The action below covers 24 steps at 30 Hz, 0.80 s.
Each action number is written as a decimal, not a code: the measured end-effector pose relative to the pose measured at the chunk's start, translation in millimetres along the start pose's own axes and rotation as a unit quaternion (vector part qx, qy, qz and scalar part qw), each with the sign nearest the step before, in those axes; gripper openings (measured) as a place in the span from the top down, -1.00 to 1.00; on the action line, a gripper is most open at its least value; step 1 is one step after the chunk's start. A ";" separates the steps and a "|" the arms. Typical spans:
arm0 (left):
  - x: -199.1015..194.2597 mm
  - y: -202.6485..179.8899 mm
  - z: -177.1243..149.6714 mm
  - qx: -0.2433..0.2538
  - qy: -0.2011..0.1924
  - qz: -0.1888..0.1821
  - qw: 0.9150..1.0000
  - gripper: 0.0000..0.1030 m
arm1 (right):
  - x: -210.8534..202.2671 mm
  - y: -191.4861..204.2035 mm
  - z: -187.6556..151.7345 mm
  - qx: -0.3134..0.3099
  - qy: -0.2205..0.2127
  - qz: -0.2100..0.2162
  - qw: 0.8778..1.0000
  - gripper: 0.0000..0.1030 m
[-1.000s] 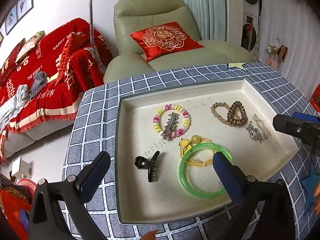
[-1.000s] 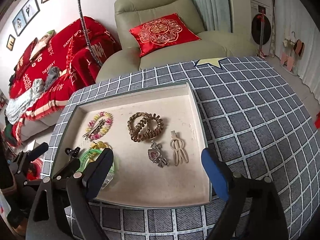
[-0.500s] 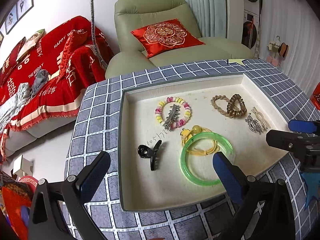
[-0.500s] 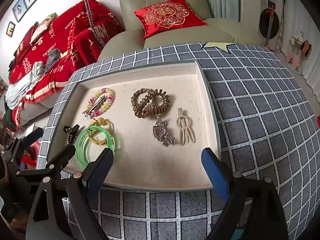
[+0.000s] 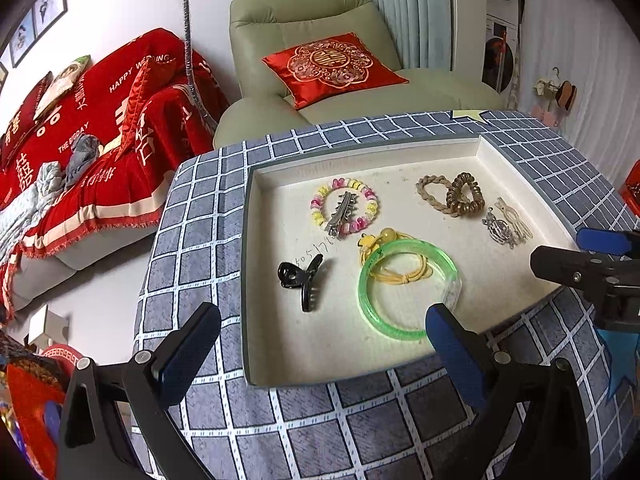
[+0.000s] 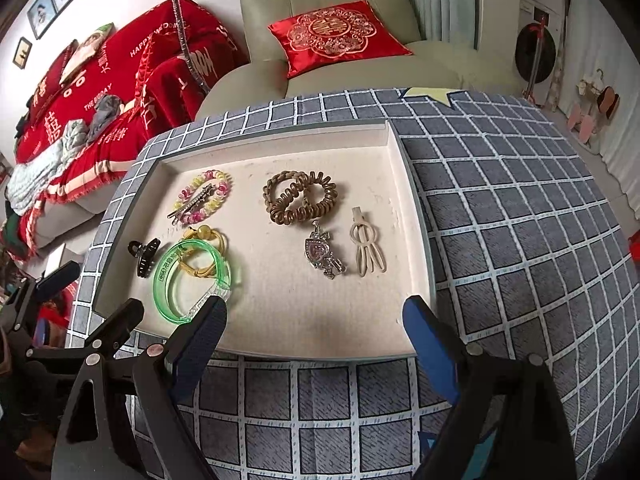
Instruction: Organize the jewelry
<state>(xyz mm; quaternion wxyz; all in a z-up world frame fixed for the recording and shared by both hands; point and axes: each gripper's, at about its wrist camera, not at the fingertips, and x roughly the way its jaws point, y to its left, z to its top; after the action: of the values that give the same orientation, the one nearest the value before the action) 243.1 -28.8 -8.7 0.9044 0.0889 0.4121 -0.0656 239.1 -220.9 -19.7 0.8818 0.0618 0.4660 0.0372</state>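
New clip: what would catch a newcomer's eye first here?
Likely the translucent green plastic bangle, lying at the near side of the shallow cream tray and overlapping a yellow elastic hair tie. Then the pink-and-yellow beaded bracelet farther back, and the red embroidered cushion on the green armchair behind.

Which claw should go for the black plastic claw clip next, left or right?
Left. The black plastic claw clip lies at the beige tray's left end, just ahead of the open left claw. The right claw faces the other end.
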 end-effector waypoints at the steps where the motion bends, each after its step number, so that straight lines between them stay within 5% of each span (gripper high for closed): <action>1: -1.4 0.7 -1.0 -0.001 0.001 0.002 1.000 -1.00 | -1.4 0.4 -0.6 -0.002 -0.003 -0.003 1.000 -0.78; 24: -66.7 9.1 -50.3 -0.073 -0.046 0.009 0.996 -1.00 | -52.0 16.3 -50.4 -0.015 -0.078 -0.027 0.996 -0.78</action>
<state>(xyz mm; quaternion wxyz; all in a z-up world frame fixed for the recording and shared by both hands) 164.5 -6.1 10.3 0.9269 0.0228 0.3733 -0.0314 168.1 -207.4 -3.0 0.9170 0.0387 0.3968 0.0152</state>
